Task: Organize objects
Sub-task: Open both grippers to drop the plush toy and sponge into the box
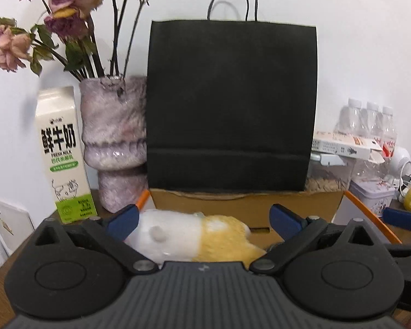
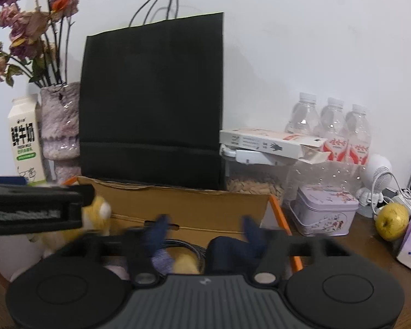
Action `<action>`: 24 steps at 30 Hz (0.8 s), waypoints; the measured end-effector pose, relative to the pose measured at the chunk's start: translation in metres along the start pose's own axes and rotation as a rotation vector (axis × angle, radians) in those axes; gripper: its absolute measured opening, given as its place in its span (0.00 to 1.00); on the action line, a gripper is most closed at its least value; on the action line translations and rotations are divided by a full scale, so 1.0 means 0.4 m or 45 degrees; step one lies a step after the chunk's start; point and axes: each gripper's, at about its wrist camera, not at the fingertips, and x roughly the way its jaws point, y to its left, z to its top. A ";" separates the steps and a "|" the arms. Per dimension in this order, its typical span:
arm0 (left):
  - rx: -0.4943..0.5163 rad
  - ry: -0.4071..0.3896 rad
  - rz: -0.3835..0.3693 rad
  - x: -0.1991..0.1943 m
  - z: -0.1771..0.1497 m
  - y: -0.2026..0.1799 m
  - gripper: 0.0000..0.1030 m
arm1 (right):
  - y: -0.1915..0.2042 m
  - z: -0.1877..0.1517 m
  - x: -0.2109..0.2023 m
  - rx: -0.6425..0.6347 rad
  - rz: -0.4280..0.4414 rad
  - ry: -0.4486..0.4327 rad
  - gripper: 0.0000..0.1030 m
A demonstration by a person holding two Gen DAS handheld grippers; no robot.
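Spread wide over cardboard box, left gripper and right gripper; nothing gripped; plush toy seen inside box.

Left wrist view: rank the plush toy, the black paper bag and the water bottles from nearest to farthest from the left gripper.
1. Plush toy: lying between the open jaws of the left gripper, untouched by either.
2. Black paper bag: upright straight ahead, beyond the cardboard box.
3. Water bottles: far right, against the wall.

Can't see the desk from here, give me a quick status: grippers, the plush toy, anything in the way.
Left gripper open, astride the plush toy, pads clear. Right gripper open, nothing gripped. Toy lies in the cardboard box. Black paper bag stands close behind.
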 end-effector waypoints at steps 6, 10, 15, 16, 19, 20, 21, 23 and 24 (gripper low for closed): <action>-0.022 0.023 0.005 0.008 0.004 0.013 1.00 | -0.012 0.007 -0.004 0.028 0.000 0.002 1.00; -0.007 0.022 -0.002 0.000 0.003 0.012 1.00 | -0.009 0.011 -0.009 0.022 0.012 0.013 1.00; 0.002 0.008 0.018 -0.029 0.002 0.019 1.00 | -0.006 0.020 -0.031 0.030 0.043 0.034 1.00; 0.004 0.008 0.022 -0.037 0.000 0.021 1.00 | -0.005 0.020 -0.039 0.029 0.045 0.036 1.00; 0.025 0.010 0.035 -0.078 -0.006 0.027 1.00 | -0.002 0.018 -0.071 0.022 0.044 0.047 1.00; 0.033 0.012 0.039 -0.091 -0.007 0.029 1.00 | -0.001 0.018 -0.088 0.023 0.044 0.045 1.00; 0.038 0.014 0.044 -0.112 -0.012 0.032 1.00 | -0.001 0.018 -0.104 0.028 0.044 0.042 1.00; 0.033 0.022 0.043 -0.151 -0.019 0.039 1.00 | -0.002 0.017 -0.140 0.040 0.051 0.033 1.00; 0.028 0.028 0.040 -0.170 -0.023 0.042 1.00 | -0.001 0.016 -0.161 0.045 0.053 0.030 1.00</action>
